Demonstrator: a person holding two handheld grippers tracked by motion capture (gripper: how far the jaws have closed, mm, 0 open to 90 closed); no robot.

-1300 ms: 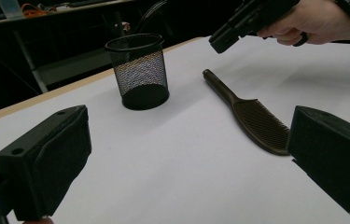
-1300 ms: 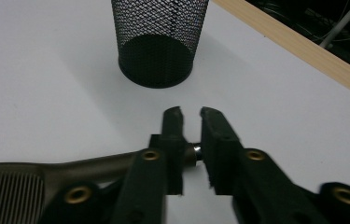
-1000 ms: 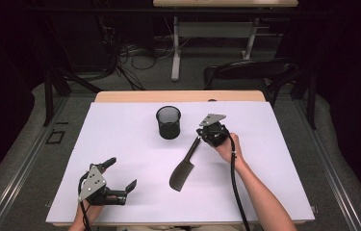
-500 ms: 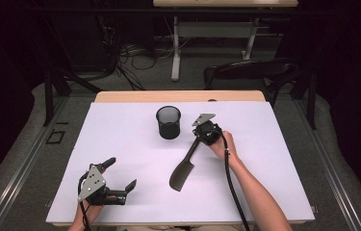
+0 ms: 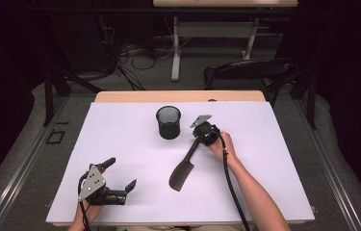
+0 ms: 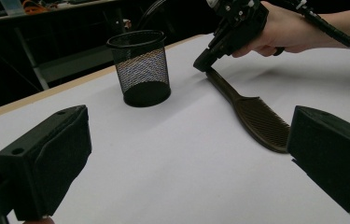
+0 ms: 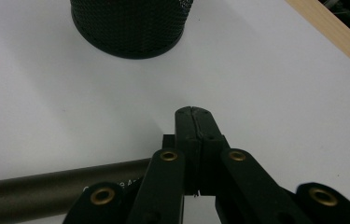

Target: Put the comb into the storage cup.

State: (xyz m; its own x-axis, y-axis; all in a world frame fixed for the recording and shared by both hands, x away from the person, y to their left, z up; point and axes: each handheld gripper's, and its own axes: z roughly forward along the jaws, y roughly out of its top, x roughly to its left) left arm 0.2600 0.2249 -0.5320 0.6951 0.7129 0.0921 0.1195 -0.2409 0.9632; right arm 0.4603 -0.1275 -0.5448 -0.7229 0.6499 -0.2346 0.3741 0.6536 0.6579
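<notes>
A dark slotted spatula [image 5: 182, 172] lies on the white table [image 5: 274, 159], blade toward me and handle pointing up-right. My right gripper [image 5: 198, 140] has its tip down at the handle's far end. In the right gripper view its jaws [image 7: 195, 114] are pressed together with nothing visible between the pads, and the spatula handle [image 7: 46, 191] runs in from the left against their base. My left gripper [image 5: 121, 173] rests open at the near left of the table with nothing between its jaws. From the left gripper [image 6: 189, 158] I see the spatula [image 6: 261, 123] and the right gripper [image 6: 203, 65].
A black mesh cup [image 5: 168, 122] stands upright just left of the right gripper, seen in the gripper views too as the cup [image 6: 140, 67] and the cup [image 7: 126, 28]. A wooden strip [image 5: 178, 96] edges the table's far side. A dark chair [image 5: 250, 72] stands behind it.
My right gripper has moved left and down toward the spatula's handle end, jaws staying shut. The spatula and the left gripper have kept still.
</notes>
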